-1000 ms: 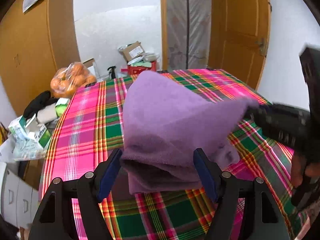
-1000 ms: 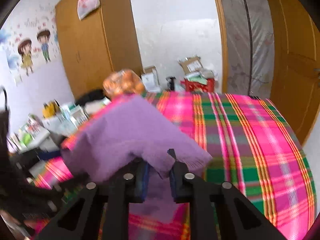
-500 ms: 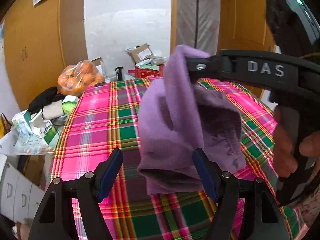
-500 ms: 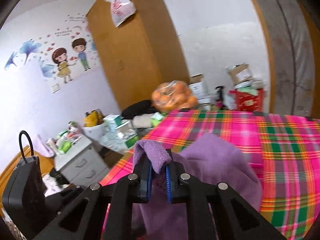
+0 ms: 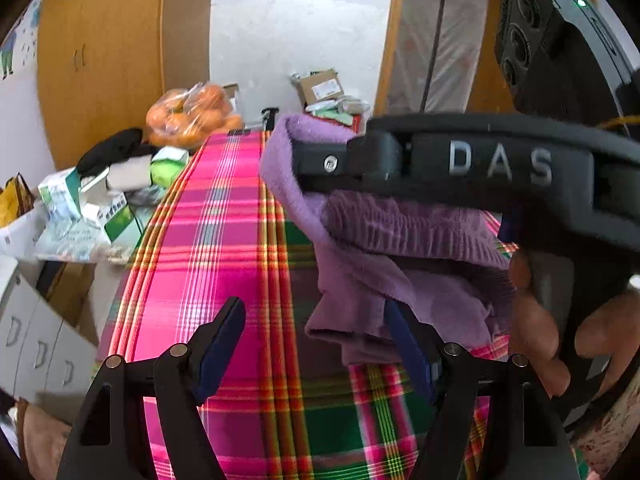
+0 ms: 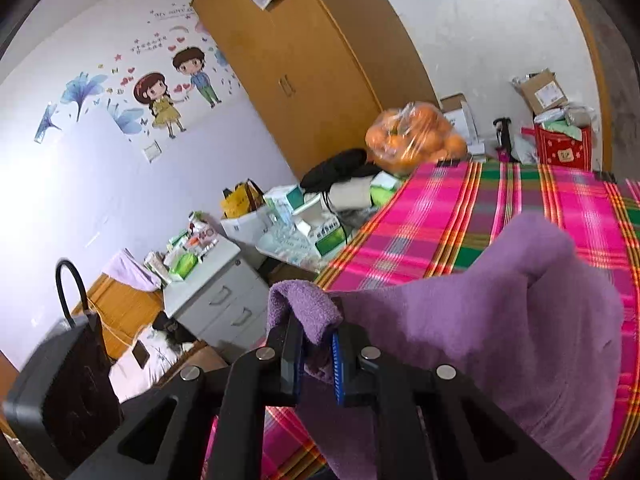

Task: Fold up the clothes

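Garment (image 5: 392, 248) hangs down from right tool (image 6: 316, 356); left tool (image 5: 316, 344) gapes wide.

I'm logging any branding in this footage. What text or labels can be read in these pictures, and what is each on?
"DAS": raised letters on the side of the right gripper.
Wall sticker lettering: too small to read.
Shipping label on the cardboard box: blurred.
Print on the green-and-white cartons: unreadable.
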Available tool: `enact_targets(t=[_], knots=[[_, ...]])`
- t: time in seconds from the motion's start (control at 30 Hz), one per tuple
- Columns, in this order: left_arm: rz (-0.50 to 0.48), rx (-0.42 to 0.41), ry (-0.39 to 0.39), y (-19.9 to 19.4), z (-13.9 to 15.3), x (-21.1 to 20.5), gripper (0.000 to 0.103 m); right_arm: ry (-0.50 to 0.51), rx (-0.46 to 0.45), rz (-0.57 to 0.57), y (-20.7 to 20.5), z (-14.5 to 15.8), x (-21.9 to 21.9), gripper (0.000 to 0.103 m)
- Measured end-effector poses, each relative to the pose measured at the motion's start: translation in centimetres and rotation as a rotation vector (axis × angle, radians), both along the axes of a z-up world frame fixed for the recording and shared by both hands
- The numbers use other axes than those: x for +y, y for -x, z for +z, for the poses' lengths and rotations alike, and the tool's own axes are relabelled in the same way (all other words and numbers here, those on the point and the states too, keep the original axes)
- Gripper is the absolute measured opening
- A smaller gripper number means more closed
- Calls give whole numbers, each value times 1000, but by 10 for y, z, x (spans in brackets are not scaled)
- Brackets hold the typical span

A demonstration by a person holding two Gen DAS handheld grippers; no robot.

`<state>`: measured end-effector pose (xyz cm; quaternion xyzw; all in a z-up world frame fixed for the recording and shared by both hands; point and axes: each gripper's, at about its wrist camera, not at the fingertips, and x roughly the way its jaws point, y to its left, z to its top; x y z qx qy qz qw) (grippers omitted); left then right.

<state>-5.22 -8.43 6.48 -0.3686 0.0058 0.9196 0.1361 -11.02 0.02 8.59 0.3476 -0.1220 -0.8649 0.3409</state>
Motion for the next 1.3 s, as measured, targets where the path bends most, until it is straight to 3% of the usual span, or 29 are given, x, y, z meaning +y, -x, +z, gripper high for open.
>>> enact_targets(t=[0.23,0.3,0.53,0.67,0.97,1.17,1.3], knots=[[10,-28,-3,2,-7,-2,75,-3,-47,-8,-2,-1,9,15],[13,-29,-1,1,-7,-1,75,-4,-47,-22,-7,4,17,21],[23,-32,4,-3,-7,1,75,55,-37,-109,-35,20,70,29],[30,-34,8,-6,-7,2,75,17,-61,-152,-44,16,85,37],[34,-31,43,-14,-6,8,75,-5,-75,-245,-73,7,132,37],[26,-26,58,-14,-6,16,75,-53,-117,-290,-84,-13,157,43],[18,-24,58,-13,-6,18,75,-28,-129,-342,-92,-23,181,47]])
